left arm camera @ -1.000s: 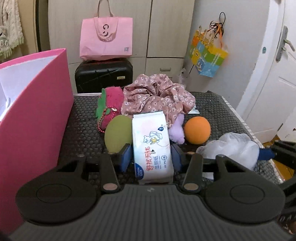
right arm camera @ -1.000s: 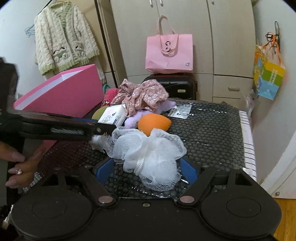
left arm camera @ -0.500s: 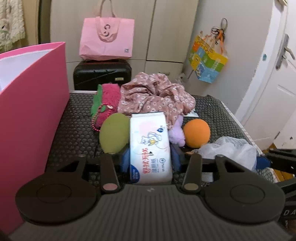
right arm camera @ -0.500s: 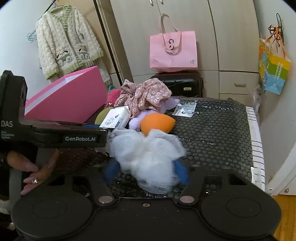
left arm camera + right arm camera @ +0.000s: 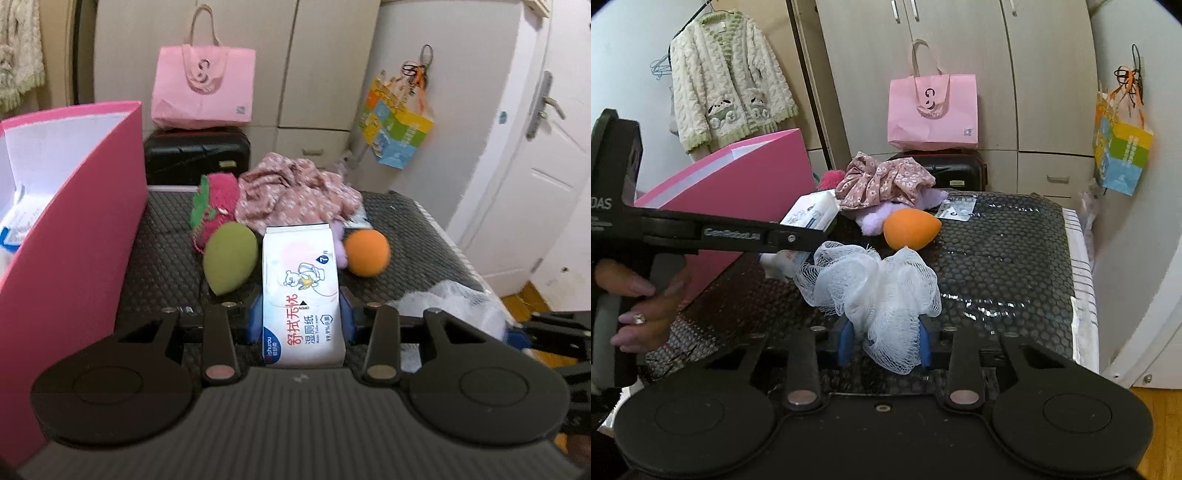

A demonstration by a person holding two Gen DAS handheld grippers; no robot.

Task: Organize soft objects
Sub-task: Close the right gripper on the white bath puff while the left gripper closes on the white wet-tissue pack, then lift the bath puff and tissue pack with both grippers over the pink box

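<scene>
Left gripper (image 5: 302,319) clamped on wipes pack (image 5: 301,299), right gripper (image 5: 884,341) pinching white mesh pouf (image 5: 875,291), both above black mat (image 5: 1004,258), pink box (image 5: 70,236) at left

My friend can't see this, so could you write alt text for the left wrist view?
The left tool grips a white wet wipes pack over a black dimpled mat. Behind lie a green sponge, orange sponge and floral cloth; a pink box stands left.
</scene>
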